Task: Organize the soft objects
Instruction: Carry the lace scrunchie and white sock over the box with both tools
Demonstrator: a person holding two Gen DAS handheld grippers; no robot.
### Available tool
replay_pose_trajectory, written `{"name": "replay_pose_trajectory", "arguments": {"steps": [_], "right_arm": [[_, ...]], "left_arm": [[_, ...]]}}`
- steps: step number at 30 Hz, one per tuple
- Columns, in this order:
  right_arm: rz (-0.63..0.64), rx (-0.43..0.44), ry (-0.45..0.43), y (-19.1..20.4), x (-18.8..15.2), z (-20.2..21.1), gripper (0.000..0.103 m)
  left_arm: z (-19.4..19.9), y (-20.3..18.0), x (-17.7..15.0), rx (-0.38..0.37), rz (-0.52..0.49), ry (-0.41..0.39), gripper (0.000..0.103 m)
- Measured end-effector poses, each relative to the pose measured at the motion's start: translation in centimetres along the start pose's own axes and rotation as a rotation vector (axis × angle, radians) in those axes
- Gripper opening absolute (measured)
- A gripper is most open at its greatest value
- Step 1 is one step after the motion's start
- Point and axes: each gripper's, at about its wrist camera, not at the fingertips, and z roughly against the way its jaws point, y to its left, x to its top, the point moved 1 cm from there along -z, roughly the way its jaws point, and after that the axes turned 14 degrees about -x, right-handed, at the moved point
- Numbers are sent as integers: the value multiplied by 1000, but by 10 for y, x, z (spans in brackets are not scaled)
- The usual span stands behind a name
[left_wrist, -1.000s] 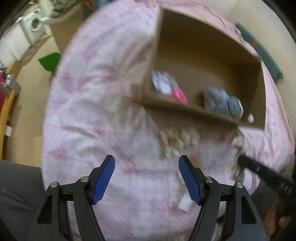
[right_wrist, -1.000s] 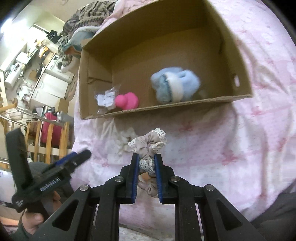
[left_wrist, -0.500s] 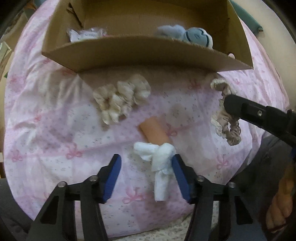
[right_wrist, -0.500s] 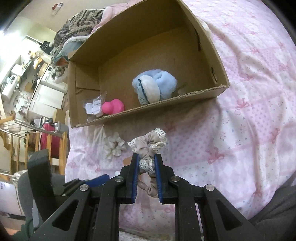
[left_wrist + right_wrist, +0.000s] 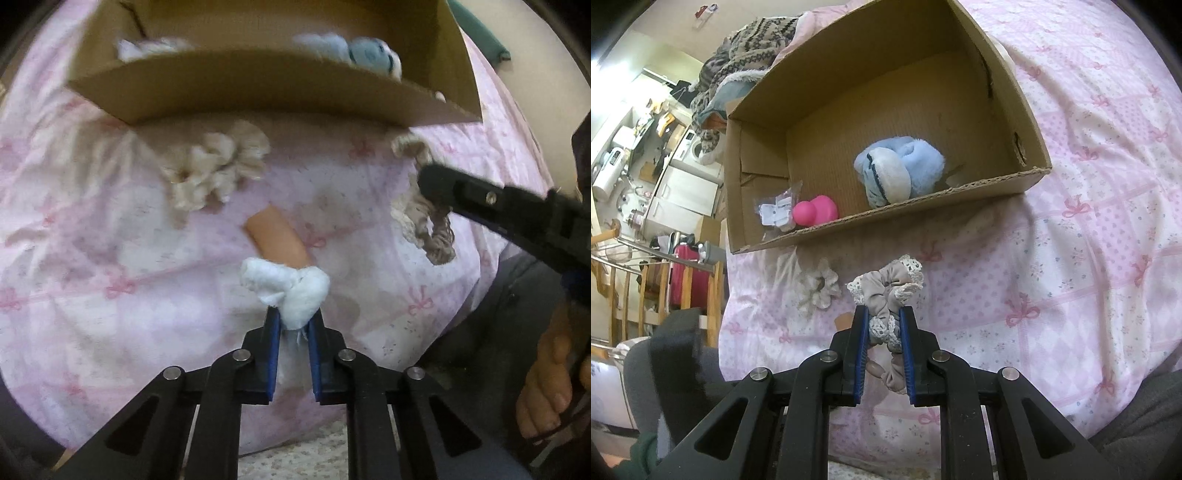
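A bed with a pink bow-print quilt (image 5: 92, 266) is lying under both my claws, and the cardboard box (image 5: 849, 225) is sitting on it just beyond them. My left claw (image 5: 292, 328), which was standing wide above the quilt a moment ago, is now closing its blue pads onto the white knotted cloth (image 5: 291, 291), which sits bunched between them; the peach tube (image 5: 277, 236) tied into it is poking out ahead of the tips. My right claw (image 5: 884, 326) is keeping its narrow clamp on the grey lace-edged scrunchie (image 5: 890, 288), exactly as before. The cream scrunchie (image 5: 218, 166) is lying ahead and to the left of my left claw, near the box wall. I am judging both hands loaded, so both pieces can go into the box beside the blue plush (image 5: 897, 170) and the pink toy (image 5: 816, 210).
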Motion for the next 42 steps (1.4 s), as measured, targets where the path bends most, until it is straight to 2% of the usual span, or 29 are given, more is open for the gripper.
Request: {"name": "replay_pose_trajectory", "arguments": {"steps": [12, 19, 24, 30, 34, 42], "right_arm": [[25, 7, -25, 4, -5, 7, 19], [56, 44, -126, 9, -7, 36, 19], [94, 51, -159, 16, -3, 53, 19], [109, 68, -204, 17, 9, 73, 19], [113, 77, -252, 14, 21, 89, 19], [132, 34, -307, 4, 55, 96, 19]], "left_arm": [[62, 36, -4, 135, 117, -244, 13], [99, 29, 0, 192, 119, -383, 13], [113, 22, 0, 207, 111, -435, 13], [135, 14, 16, 222, 71, -482, 13], [150, 7, 34, 224, 39, -511, 13], [166, -3, 78, 260, -32, -549, 13]]}}
